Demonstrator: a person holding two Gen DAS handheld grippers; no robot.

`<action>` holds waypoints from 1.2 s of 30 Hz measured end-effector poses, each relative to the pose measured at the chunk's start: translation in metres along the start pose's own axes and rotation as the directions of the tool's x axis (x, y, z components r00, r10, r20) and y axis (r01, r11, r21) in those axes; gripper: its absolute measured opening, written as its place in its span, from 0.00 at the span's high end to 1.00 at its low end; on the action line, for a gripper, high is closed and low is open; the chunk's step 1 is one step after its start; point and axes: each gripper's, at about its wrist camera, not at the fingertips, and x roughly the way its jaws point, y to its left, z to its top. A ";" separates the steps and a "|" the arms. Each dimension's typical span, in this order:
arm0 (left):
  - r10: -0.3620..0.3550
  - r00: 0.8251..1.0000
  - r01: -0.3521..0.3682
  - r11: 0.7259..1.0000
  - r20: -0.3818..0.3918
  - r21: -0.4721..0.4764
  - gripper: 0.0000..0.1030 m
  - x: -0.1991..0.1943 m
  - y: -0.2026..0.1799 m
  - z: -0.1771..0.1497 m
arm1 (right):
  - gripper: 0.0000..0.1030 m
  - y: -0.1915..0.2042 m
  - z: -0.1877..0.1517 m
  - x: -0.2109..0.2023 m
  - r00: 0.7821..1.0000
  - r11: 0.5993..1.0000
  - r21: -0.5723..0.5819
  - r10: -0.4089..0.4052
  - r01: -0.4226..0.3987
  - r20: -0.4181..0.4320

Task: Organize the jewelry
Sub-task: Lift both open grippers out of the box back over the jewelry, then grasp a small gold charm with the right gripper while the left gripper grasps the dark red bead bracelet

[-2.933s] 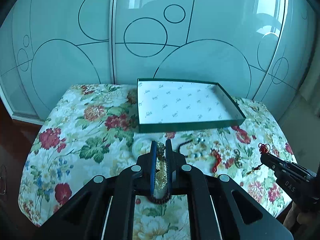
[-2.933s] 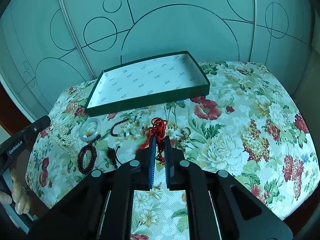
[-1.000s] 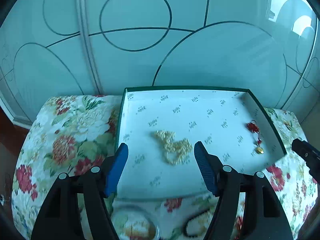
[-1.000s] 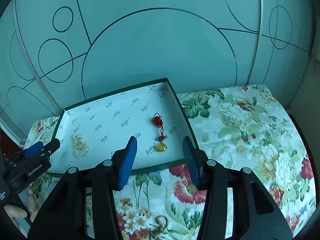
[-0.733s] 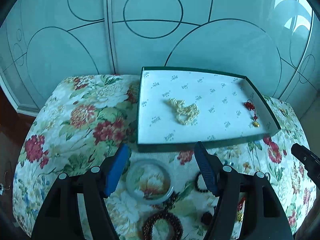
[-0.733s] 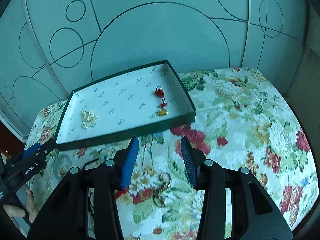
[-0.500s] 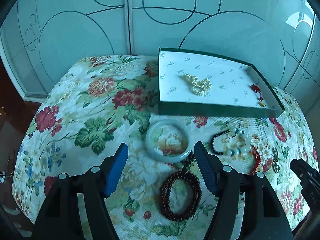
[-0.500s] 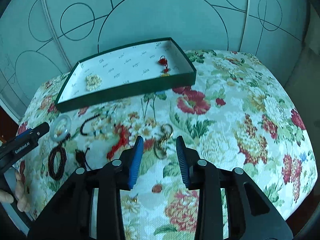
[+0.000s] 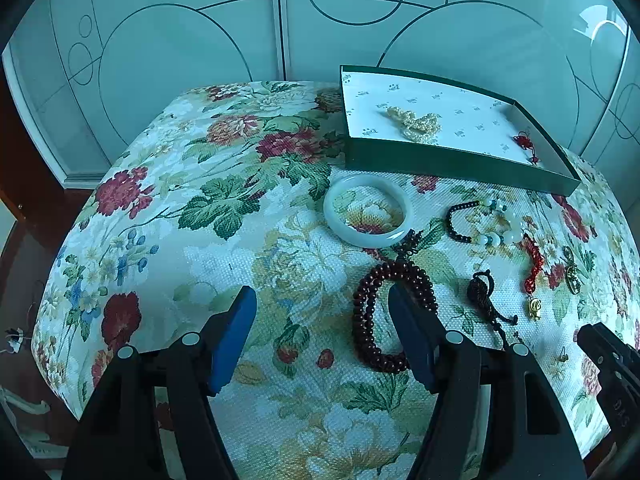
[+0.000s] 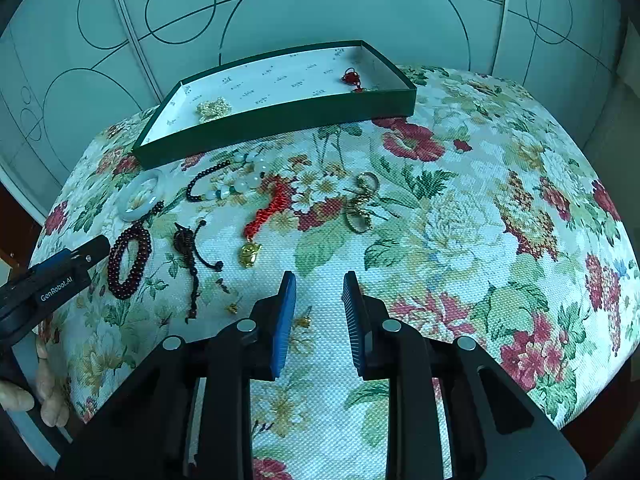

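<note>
Right claw (image 10: pixel 319 284) empty, narrowing above floral cloth (image 10: pixel 460 216)

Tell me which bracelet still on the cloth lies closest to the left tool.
The dark red beaded bracelet, looped double: it lies right at the left tool's inner right finger. The pale jade bangle and the black-and-white beaded bracelet lie farther toward the green box.
</note>
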 end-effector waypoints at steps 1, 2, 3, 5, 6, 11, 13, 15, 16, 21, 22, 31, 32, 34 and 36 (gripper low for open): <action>0.003 1.000 -0.003 1.000 -0.001 -0.001 0.34 0.000 0.001 -0.001 | 0.77 0.004 0.000 -0.001 1.000 1.000 -0.009 0.007 -0.007 0.001; 0.007 1.000 -0.007 1.000 -0.003 -0.003 0.34 0.000 0.002 -0.001 | 0.77 0.008 -0.001 -0.001 1.000 1.000 -0.019 0.013 -0.013 -0.001; 0.010 1.000 -0.010 1.000 -0.005 -0.007 0.34 -0.001 0.004 -0.002 | 0.77 0.013 -0.002 -0.001 1.000 0.999 -0.029 0.020 -0.020 -0.004; 0.019 1.000 -0.019 1.000 -0.003 -0.014 0.34 -0.002 0.008 -0.002 | 0.77 0.022 -0.004 0.000 0.999 0.998 -0.050 0.031 -0.031 -0.012; 0.022 1.000 -0.022 1.000 -0.001 -0.016 0.34 -0.003 0.010 -0.002 | 0.77 0.026 -0.005 0.001 0.999 0.998 -0.059 0.035 -0.036 -0.017; 0.044 0.999 -0.044 0.999 0.021 0.008 0.34 -0.011 0.019 -0.004 | 0.81 0.043 -0.010 0.004 0.998 0.995 -0.092 0.044 -0.047 -0.039; 0.046 0.999 -0.046 0.999 0.023 0.009 0.34 -0.011 0.024 -0.005 | 0.83 0.049 -0.011 0.006 0.998 0.994 -0.100 0.041 -0.045 -0.045; 0.046 0.999 -0.046 0.999 0.016 0.000 0.34 -0.010 0.029 -0.007 | 0.83 0.053 -0.012 0.008 0.998 0.993 -0.107 0.034 -0.039 -0.053; 0.045 0.999 -0.045 0.999 0.009 -0.008 0.34 -0.008 0.032 -0.007 | 0.83 0.055 -0.013 0.009 0.998 0.993 -0.109 0.030 -0.036 -0.057; 0.039 0.999 -0.039 0.999 0.005 -0.011 0.34 -0.006 0.032 -0.008 | 0.83 0.057 -0.014 0.013 0.998 0.994 -0.109 0.010 -0.017 -0.063; 0.037 0.999 -0.037 0.999 0.004 -0.010 0.34 -0.006 0.031 -0.009 | 0.84 0.057 -0.014 0.013 0.998 0.994 -0.106 0.008 -0.014 -0.063; 0.040 0.999 -0.040 0.999 -0.001 0.000 0.34 -0.004 0.028 -0.011 | 0.85 0.054 -0.016 0.019 0.997 0.995 -0.097 0.008 -0.015 -0.071; 0.040 0.999 -0.040 0.999 -0.001 0.000 0.34 -0.004 0.028 -0.011 | 0.86 0.054 -0.016 0.019 0.998 0.995 -0.102 0.004 -0.010 -0.066; 0.039 0.999 -0.039 0.999 -0.001 0.000 0.34 -0.004 0.028 -0.011 | 0.90 0.055 -0.016 0.020 0.998 0.994 -0.107 -0.005 -0.001 -0.061; 0.038 0.999 -0.038 0.999 -0.003 0.002 0.34 -0.004 0.027 -0.012 | 0.92 0.054 -0.016 0.020 0.998 0.994 -0.108 -0.010 0.004 -0.058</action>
